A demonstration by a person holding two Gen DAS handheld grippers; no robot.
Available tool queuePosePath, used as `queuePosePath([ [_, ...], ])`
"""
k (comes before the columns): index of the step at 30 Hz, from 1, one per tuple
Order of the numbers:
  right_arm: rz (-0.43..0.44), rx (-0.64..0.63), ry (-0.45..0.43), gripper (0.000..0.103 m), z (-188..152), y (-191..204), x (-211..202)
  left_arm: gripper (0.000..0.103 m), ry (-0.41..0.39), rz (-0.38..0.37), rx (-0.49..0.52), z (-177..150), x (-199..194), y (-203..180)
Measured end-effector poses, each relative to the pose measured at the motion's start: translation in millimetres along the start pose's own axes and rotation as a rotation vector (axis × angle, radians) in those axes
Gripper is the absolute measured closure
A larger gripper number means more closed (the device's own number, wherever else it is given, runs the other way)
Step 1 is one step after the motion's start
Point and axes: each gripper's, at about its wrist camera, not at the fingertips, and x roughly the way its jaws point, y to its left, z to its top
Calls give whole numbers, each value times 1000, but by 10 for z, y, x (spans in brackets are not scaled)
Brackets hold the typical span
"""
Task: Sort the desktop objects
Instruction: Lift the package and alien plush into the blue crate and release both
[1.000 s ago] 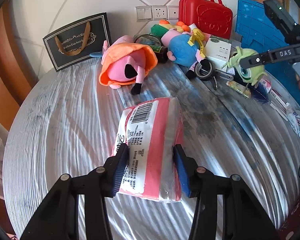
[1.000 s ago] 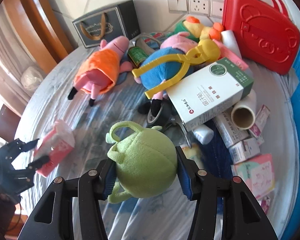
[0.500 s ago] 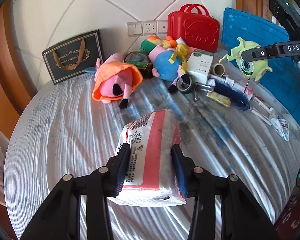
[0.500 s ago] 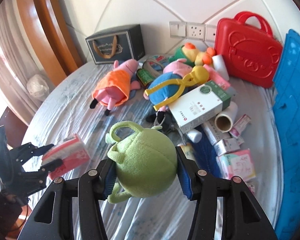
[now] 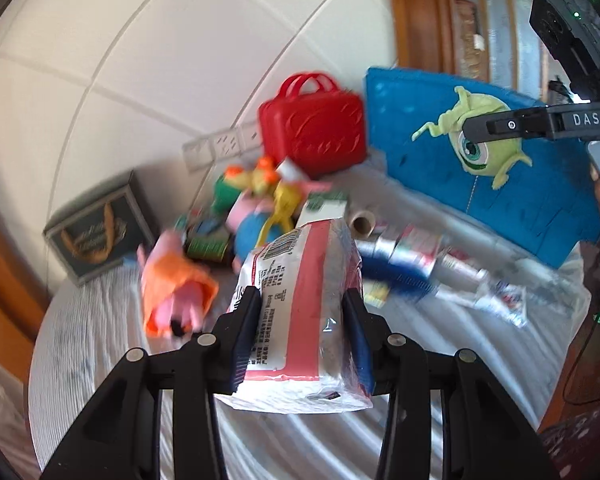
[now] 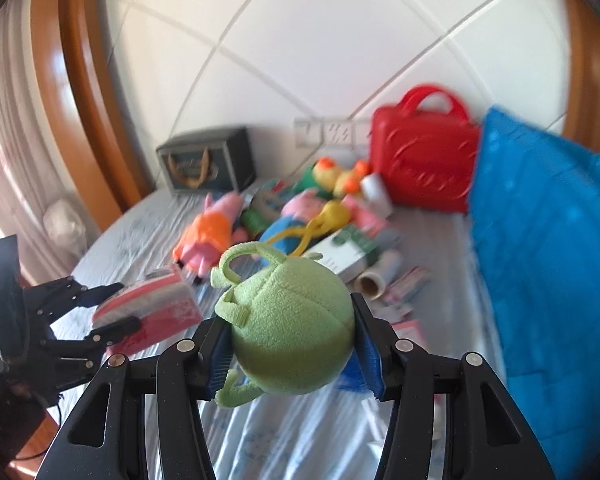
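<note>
Left wrist view: the left gripper (image 5: 302,334) is clamped on a tissue pack (image 5: 300,320), held above the desk (image 5: 100,344). Right wrist view: the right gripper (image 6: 294,346) is clamped on a green plush (image 6: 290,326), above the desk, near a blue crate (image 6: 548,248).

A home room: cloth-covered round table (image 5: 112,364), plush toys (image 5: 176,284), wall sockets (image 5: 220,146), wooden trim (image 6: 88,92).

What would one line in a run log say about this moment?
left gripper: shut on tissue pack | right gripper: shut on green plush toy | both held above table | other toys on table
</note>
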Motion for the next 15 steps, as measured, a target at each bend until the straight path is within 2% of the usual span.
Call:
queuePosePath([
  [6, -71, 47, -192, 51, 237, -571, -1101, 61, -157, -84, 152, 1014, -96, -729],
  [10, -175, 78, -302, 51, 381, -1196, -1852, 61, -286, -160, 216, 1763, -177, -1342],
  [12, -213, 97, -324, 51, 434, -1507, -2066, 61, -350, -205, 247, 2180, -161, -1737],
  [15, -267, 130, -328, 51, 525, -2051, -2278, 60, -387, -248, 265, 2666, -19, -2243],
])
